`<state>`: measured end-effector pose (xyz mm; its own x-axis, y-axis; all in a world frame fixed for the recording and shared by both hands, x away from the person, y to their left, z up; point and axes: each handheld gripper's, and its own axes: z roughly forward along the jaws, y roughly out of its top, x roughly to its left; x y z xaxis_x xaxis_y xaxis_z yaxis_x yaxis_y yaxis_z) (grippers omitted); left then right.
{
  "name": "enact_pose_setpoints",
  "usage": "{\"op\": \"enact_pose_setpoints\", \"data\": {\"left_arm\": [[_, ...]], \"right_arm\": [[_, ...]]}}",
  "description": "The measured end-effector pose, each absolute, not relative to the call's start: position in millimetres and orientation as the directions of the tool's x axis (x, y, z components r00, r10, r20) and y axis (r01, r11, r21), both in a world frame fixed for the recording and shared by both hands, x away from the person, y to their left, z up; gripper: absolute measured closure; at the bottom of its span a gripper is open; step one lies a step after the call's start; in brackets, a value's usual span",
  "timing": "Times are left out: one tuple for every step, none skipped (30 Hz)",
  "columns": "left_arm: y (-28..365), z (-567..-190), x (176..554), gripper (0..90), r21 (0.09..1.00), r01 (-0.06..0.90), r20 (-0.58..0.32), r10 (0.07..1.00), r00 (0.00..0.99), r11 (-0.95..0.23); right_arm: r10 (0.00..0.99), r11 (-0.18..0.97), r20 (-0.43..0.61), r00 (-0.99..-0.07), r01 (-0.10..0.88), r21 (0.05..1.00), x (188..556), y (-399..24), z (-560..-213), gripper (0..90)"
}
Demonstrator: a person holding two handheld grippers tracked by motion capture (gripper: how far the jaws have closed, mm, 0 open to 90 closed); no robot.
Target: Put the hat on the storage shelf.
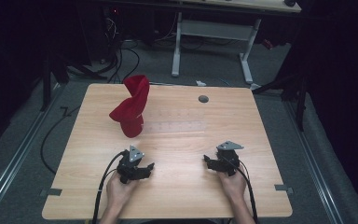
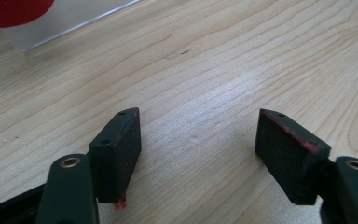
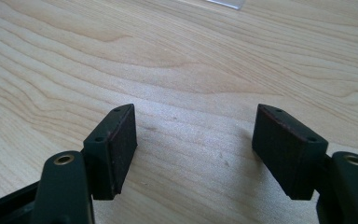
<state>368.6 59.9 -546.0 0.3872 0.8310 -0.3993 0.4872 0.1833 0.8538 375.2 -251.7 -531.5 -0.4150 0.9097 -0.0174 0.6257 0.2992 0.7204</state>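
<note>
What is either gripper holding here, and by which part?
Nothing is held. The left gripper and right gripper both stand open over bare table; the red cloth stands apart, farther back.

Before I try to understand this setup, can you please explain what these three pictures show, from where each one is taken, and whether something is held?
A person sits at a wooden table and holds a hand tool in each hand. Each tool is a gripper with two black jaws that can pinch things.

The high view looks down from above the person. There you see the left gripper and the right gripper, both low over the near part of the table.

The other two pictures come from small cameras that ride on the grippers and look along the jaws. In the left gripper view the left gripper has its jaws apart with bare wood between them. The right gripper looks the same in its own view. So nothing is held.

Farther back stands a twisted red cloth, on a clear plastic sheet that lies flat on the table.
</note>
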Motion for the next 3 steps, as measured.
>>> {"op": "enact_pose_setpoints", "data": {"left_arm": [[59.8,-546.0,368.6,30.8,0.854,0.487,-0.4,0.831,0.387,0.184],[60.0,-546.0,368.4,30.7,0.854,0.488,-0.398,0.832,0.387,0.182],[60.2,-546.1,367.9,30.1,0.854,0.488,-0.397,0.833,0.386,0.181]], "right_arm": [[0.91,0.299,-0.017,-0.415,0.626,0.72,375.2,-251.7,-531.5,30.9],[0.91,0.299,-0.017,-0.415,0.626,0.721,375.3,-251.7,-531.5,30.9],[0.91,0.299,-0.017,-0.415,0.626,0.721,375.3,-251.7,-531.6,30.9]]}}
